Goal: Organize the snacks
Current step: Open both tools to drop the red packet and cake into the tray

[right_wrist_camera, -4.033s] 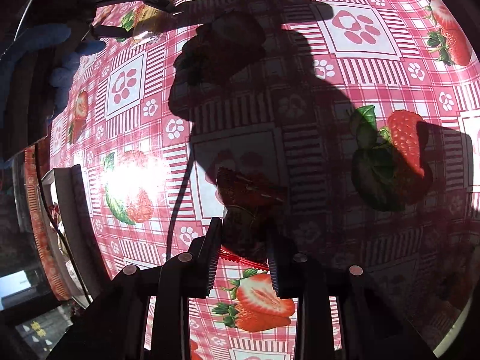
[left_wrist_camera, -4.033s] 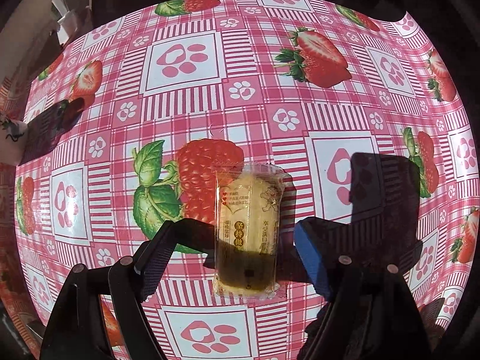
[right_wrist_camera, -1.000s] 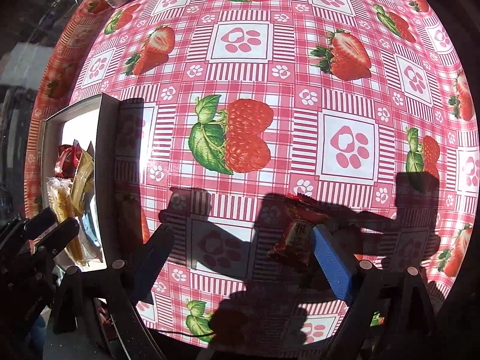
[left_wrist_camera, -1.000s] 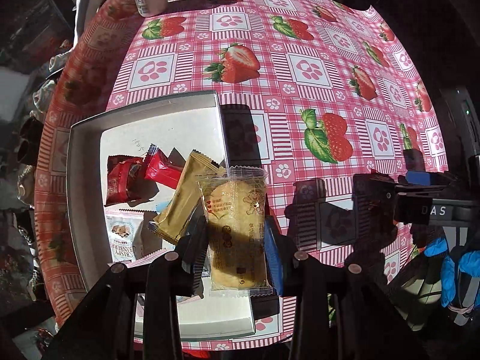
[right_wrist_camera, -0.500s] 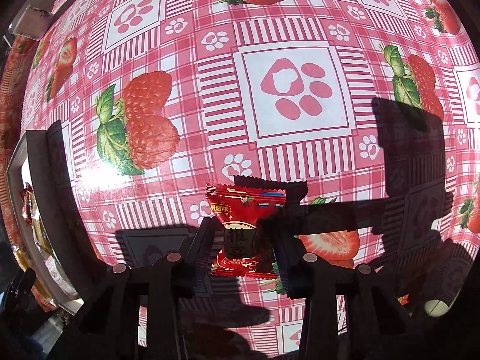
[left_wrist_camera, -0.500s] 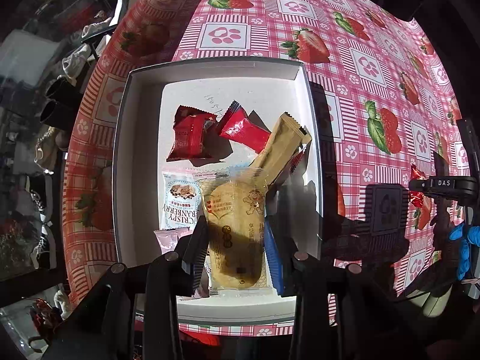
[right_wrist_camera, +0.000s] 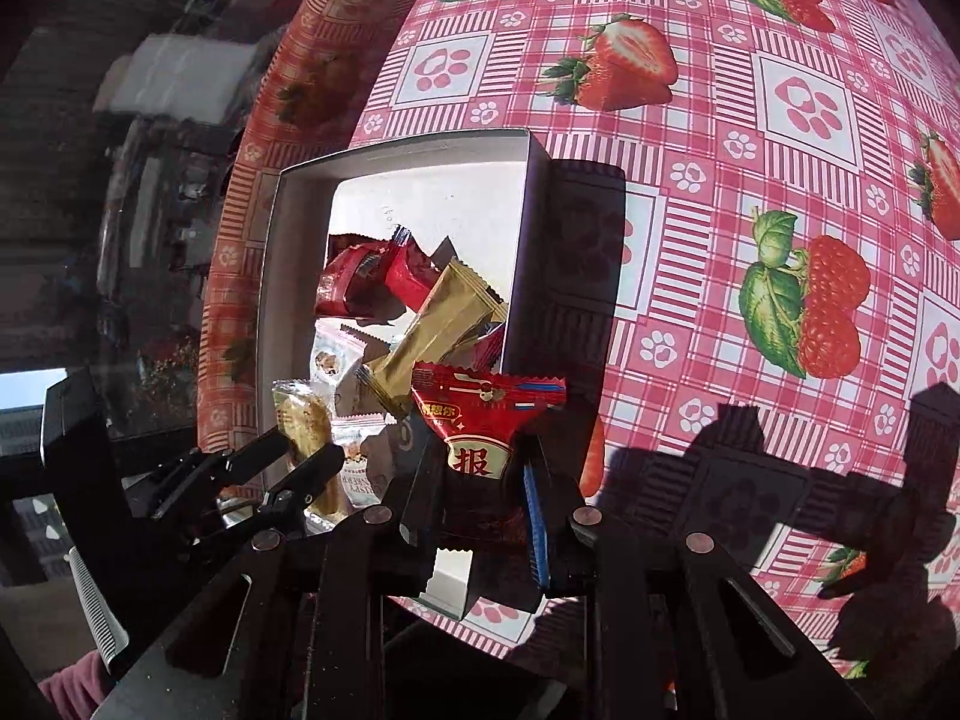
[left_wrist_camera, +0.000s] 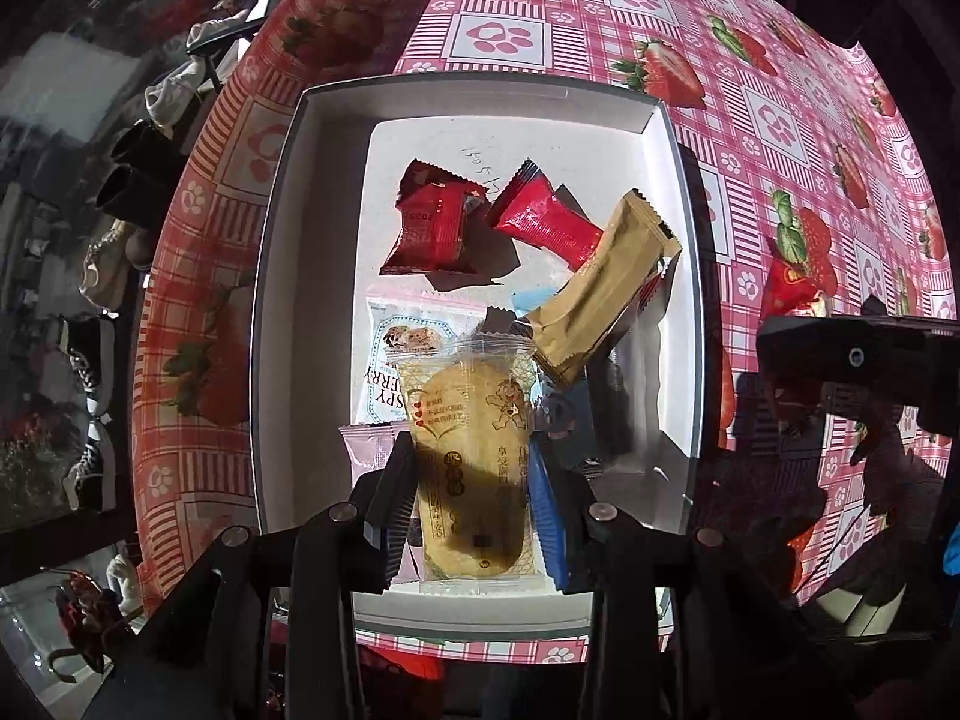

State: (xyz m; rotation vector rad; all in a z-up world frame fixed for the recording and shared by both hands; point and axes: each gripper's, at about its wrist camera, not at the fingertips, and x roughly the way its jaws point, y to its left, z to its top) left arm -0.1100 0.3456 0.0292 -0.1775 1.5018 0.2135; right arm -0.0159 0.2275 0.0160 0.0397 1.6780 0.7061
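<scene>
My left gripper point(left_wrist_camera: 471, 480) is shut on a clear-wrapped yellow cake packet point(left_wrist_camera: 468, 438) and holds it above the near end of the white box point(left_wrist_camera: 282, 276). The box holds two red packets point(left_wrist_camera: 435, 228), a gold bar packet point(left_wrist_camera: 600, 288), a white cranberry packet point(left_wrist_camera: 390, 360) and a pink one. My right gripper point(right_wrist_camera: 480, 480) is shut on a red snack packet point(right_wrist_camera: 480, 414), held above the box's near right corner point(right_wrist_camera: 516, 276). The left gripper and its cake point(right_wrist_camera: 306, 438) show in the right wrist view. The red packet also shows in the left wrist view point(left_wrist_camera: 792, 288).
The table wears a pink checked cloth with strawberries and paw prints point(right_wrist_camera: 780, 120). The box sits near the table's left edge point(left_wrist_camera: 198, 276); beyond it the floor holds shoes and clutter point(left_wrist_camera: 90, 360). The right gripper's body point(left_wrist_camera: 852, 360) hangs right of the box.
Both grippers have moved toward the box. The left one carries the cake further over it. The right one has lifted the red packet off the cloth and brought it to the box's right corner.
</scene>
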